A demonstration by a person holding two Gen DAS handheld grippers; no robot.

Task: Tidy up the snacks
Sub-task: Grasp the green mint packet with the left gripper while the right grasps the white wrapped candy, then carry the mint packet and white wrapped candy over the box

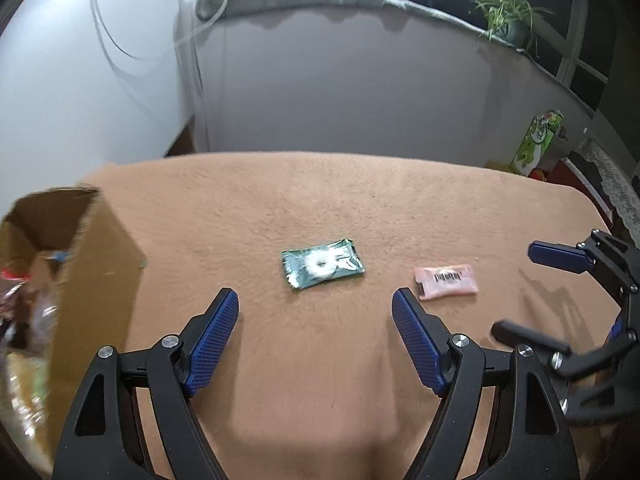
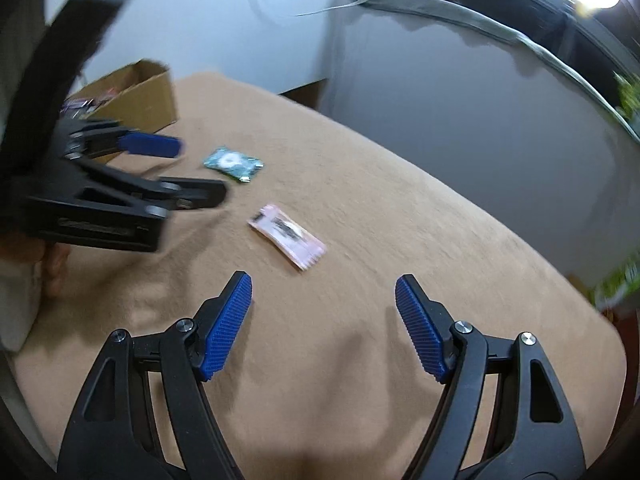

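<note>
2 loose snacks on the tan blanket [image 1: 360, 360] — green packet [image 1: 322, 267], pink packet [image 1: 447, 281]. Likely light, crinkly, slippery; pinch across short edges. Left gripper [image 1: 315, 312], right gripper [image 2: 323, 298] — jaws apart, empty.

Two loose snack packets lie on the tan-covered tabletop [image 1: 320, 208]: one green packet [image 1: 322, 268] and one pink packet [image 1: 446, 281]. One open cardboard box [image 1: 100, 264] stands at the edge, holding several wrappers too blurred to count. Two grippers are in view, each with two blue-padded fingers [image 1: 212, 340]. One potted plant [image 1: 506, 16] sits on the sill, and one green carton [image 1: 538, 142] stands beyond the tabletop.
</note>
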